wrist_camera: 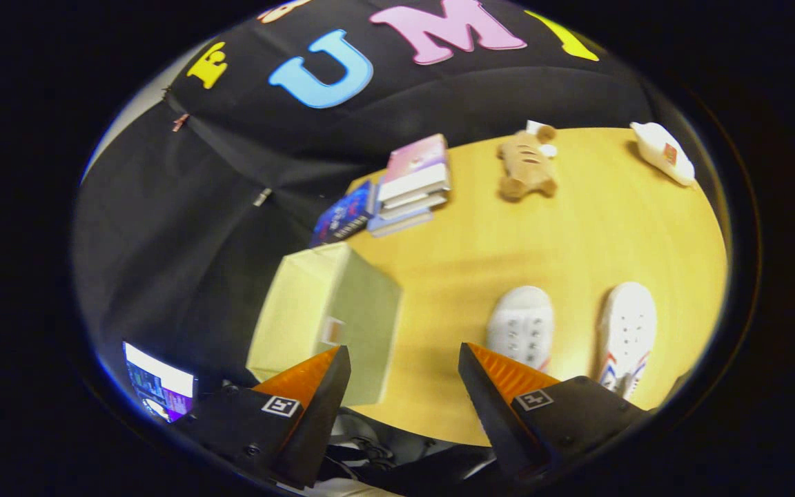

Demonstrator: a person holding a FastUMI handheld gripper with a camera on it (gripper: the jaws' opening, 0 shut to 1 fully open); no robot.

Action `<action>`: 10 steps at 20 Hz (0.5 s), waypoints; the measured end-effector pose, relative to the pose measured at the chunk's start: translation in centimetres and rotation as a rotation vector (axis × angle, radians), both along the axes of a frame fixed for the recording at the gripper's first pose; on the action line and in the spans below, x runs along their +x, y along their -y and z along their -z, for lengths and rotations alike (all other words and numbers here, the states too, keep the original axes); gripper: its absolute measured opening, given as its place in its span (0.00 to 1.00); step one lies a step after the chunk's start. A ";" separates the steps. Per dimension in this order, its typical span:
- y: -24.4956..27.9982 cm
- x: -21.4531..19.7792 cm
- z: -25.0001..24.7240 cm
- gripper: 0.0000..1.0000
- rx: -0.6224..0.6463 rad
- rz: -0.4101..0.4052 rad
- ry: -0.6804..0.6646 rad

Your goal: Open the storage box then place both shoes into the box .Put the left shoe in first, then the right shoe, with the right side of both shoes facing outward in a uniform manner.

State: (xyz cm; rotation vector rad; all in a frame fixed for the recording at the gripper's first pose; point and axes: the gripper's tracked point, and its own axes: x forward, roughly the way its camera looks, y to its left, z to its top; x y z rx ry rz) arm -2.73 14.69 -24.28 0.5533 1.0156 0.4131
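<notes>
Two fingers of the gripper [404, 359] stand wide apart, gripping nothing and touching nothing; bare table shows in the gap between them. At 10 o'clock from the gap, just beyond the left fingertip, stands the storage box [328, 317], pale cloth-sided, lid closed, with a small pull tab [332, 330] on its near face. At 11 o'clock, farther off, a stack of books [413, 181] lies at the far edge of the wooden table [466, 269], with one dark book [344, 214] beside it. At 12 o'clock, well beyond the fingers, lies a brown plush toy [526, 168]. At 1 o'clock, just past the right fingertip, sits one white shoe [522, 326], partly hidden by that finger; a second white shoe [626, 335] lies beside it, apart. At 2 o'clock, a white object [662, 152] rests near the far table edge. Gripper is tilted, looking down over the table from above.
</notes>
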 end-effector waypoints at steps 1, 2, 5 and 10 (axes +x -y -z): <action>1.6 -0.6 1.5 0.96 -0.053 0.009 -0.028; 3.0 -1.0 3.5 0.96 -0.109 0.012 -0.053; 5.5 -2.1 8.5 0.93 -0.230 0.011 -0.134; 5.6 -1.7 13.2 0.81 -0.283 -0.013 -0.199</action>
